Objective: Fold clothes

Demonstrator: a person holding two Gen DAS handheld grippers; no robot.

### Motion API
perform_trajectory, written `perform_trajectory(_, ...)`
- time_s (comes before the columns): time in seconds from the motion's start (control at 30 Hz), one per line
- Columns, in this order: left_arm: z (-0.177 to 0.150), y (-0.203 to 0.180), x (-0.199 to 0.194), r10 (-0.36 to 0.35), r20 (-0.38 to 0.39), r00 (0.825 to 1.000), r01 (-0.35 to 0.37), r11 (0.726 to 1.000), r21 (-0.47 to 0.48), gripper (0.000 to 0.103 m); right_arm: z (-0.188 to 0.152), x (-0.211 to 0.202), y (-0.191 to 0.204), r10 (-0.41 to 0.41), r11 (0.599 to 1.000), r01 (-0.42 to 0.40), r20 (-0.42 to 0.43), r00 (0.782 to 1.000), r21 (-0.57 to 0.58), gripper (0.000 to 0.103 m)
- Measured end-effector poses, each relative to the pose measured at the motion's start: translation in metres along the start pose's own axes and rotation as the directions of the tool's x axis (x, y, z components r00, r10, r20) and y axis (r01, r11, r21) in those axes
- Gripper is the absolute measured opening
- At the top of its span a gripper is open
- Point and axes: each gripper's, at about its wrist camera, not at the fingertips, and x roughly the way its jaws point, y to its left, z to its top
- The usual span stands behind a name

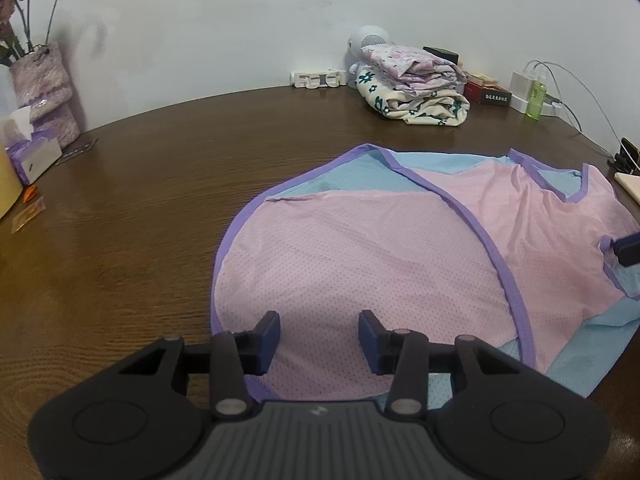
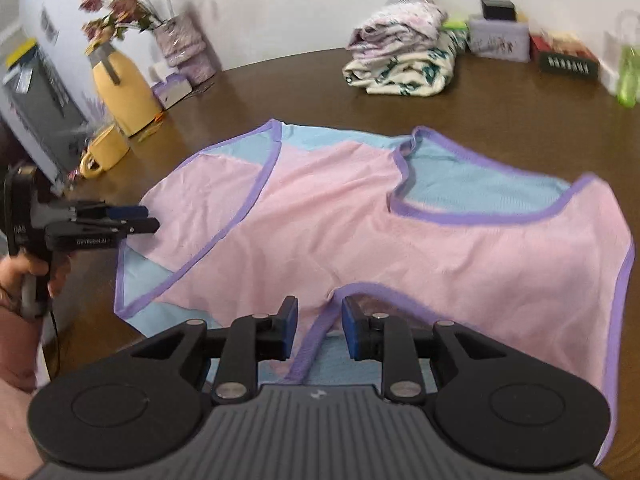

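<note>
A pink and blue mesh vest with purple trim point(image 1: 380, 248) lies spread on the brown table point(image 1: 140, 208); its left side is folded over the middle. It also shows in the right wrist view point(image 2: 340, 216). My left gripper point(image 1: 319, 340) is open, just above the vest's near left part, holding nothing. It shows from the side in the right wrist view point(image 2: 148, 218). My right gripper point(image 2: 319, 330) is open, its jaws on either side of the purple-trimmed armhole edge at the vest's near side. Its tip shows at the right edge of the left wrist view point(image 1: 628, 250).
A stack of folded clothes point(image 1: 416, 88) sits at the back of the table, with boxes point(image 1: 490, 90), a green bottle point(image 1: 536, 98) and chargers beside it. A vase of flowers point(image 2: 176, 40), yellow jug point(image 2: 124, 88), yellow mug point(image 2: 104, 150) and tissue box point(image 1: 32, 156) stand at the left.
</note>
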Motion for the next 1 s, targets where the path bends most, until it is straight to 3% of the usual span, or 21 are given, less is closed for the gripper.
perform_trajectory(0.2, -0.002, 0.001, -0.001, 0.002, 0.008, 1.0, -0.002, 1.0, -0.014, 0.042, 0.0, 0.016, -0.011, 0.001, 0.996, -0.003, 0.024, 1.0, 0.093, 0.023)
perform_trajectory(0.3, -0.002, 0.0, -0.001, 0.002, 0.012, 1.0, -0.002, 1.0, -0.013, 0.042, 0.0, 0.017, -0.013, 0.008, 0.994, -0.012, 0.037, 0.999, 0.106, 0.003)
perform_trajectory(0.43, -0.002, 0.001, -0.001, -0.003, 0.016, 1.0, 0.003, 1.0, -0.012, 0.043, 0.004, 0.009, -0.024, -0.028, 0.993, 0.02, 0.065, 0.998, 0.117, 0.003)
perform_trajectory(0.53, -0.002, 0.0, -0.001, -0.001, 0.02, 1.0, 0.001, 1.0, -0.013, 0.043, 0.01, 0.009, -0.036, -0.005, 0.99, -0.005, 0.074, 0.997, 0.141, 0.003)
perform_trajectory(0.67, -0.002, 0.0, -0.001, 0.002, 0.021, 1.0, -0.002, 1.0, -0.016, 0.043, 0.003, 0.011, -0.036, 0.055, 0.984, -0.063, 0.055, 0.997, 0.166, 0.018)
perform_trajectory(1.0, -0.002, -0.003, -0.001, 0.017, 0.02, 1.0, -0.017, 1.0, -0.025, 0.045, -0.029, -0.007, -0.014, 0.056, 0.991, -0.059, 0.026, 0.998, 0.116, 0.017)
